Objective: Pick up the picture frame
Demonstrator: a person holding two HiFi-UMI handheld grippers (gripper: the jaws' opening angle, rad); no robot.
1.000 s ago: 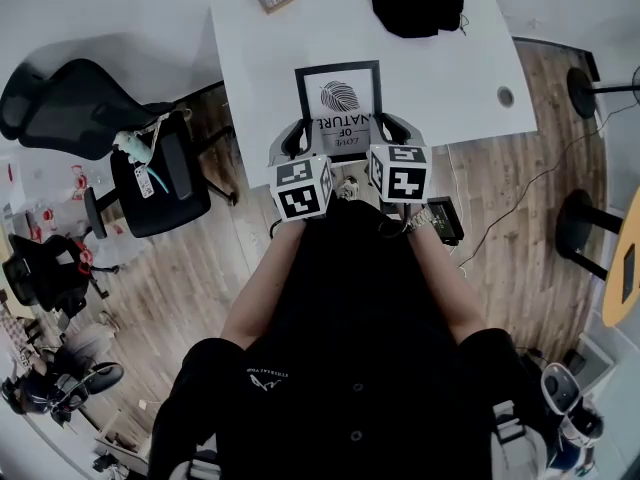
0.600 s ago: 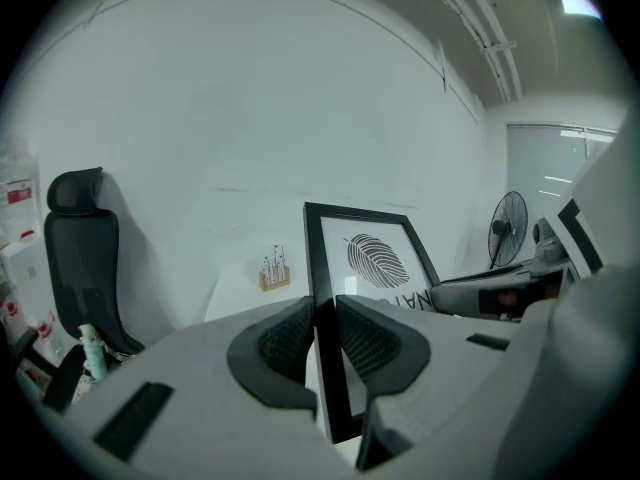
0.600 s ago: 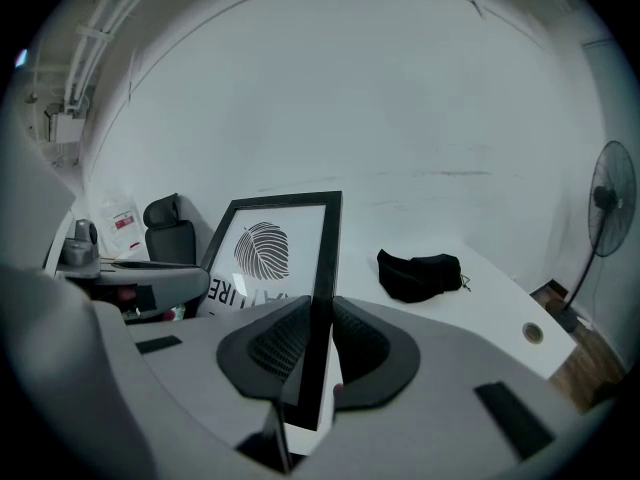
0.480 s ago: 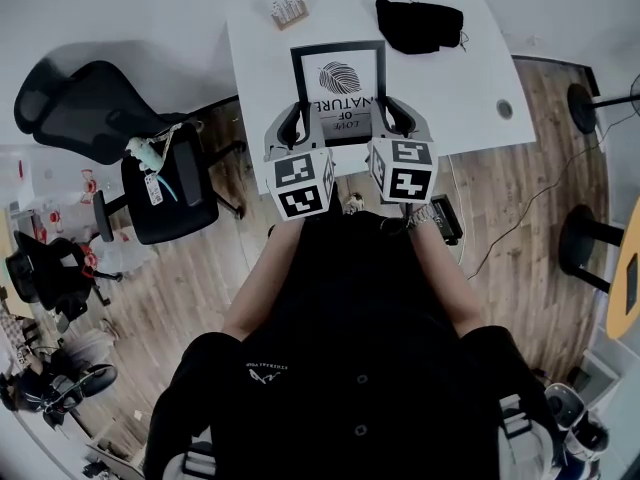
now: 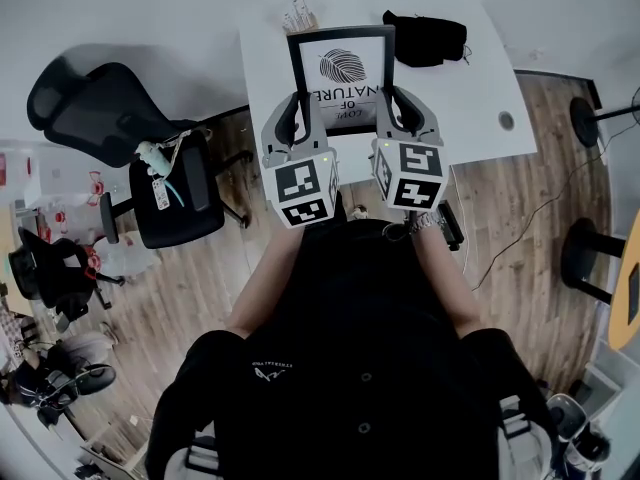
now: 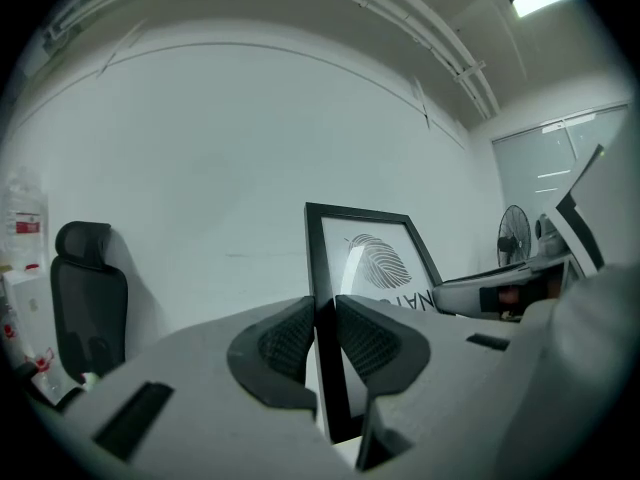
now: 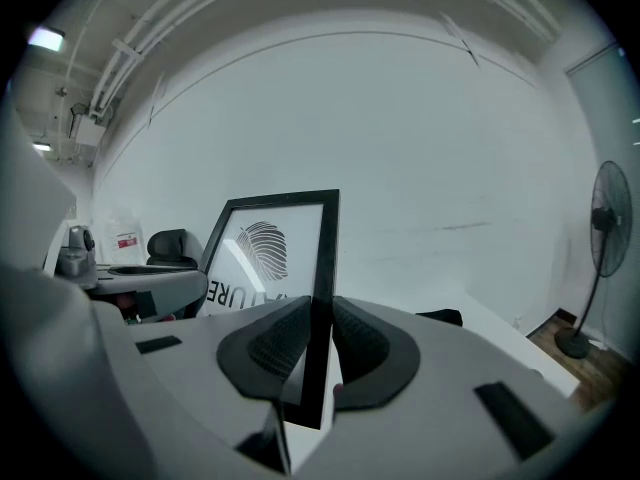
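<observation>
Marker cubes: the cube on your left gripper (image 5: 305, 190) and the one on your right gripper (image 5: 413, 173) sit closest to you, side by side above your black sleeves.
Left gripper: your left gripper (image 5: 298, 118) (image 6: 325, 313) reaches forward, and its jaws are clamped on the left side bar of the picture frame, ribbed pads pressed to either face of the black moulding.
Right gripper: your right gripper (image 5: 398, 108) (image 7: 320, 313) mirrors it, jaws clenched on the frame's right side bar.
Picture frame: the picture frame (image 5: 340, 68) (image 6: 375, 258) (image 7: 270, 238) is held between your two grippers. It is black-edged, with a leaf print and the lettering "NATURE" on white. In both gripper views it stands close to upright. In the head view it lies over the middle of the worktop. You cannot tell from these views whether its bottom edge touches the surface.
Worktop: the white worktop (image 5: 480, 78) carries a black pouch (image 5: 425, 36) just beside the frame's far right corner and a small wooden holder (image 5: 298, 16) at its far left corner.
Left of the worktop: a black office chair (image 5: 110, 118) (image 6: 88, 298) stands on the wooden floor (image 5: 530, 198).
Far background: you face a plain white wall, with a standing fan (image 7: 605, 258) (image 6: 513, 238) off to the right.
</observation>
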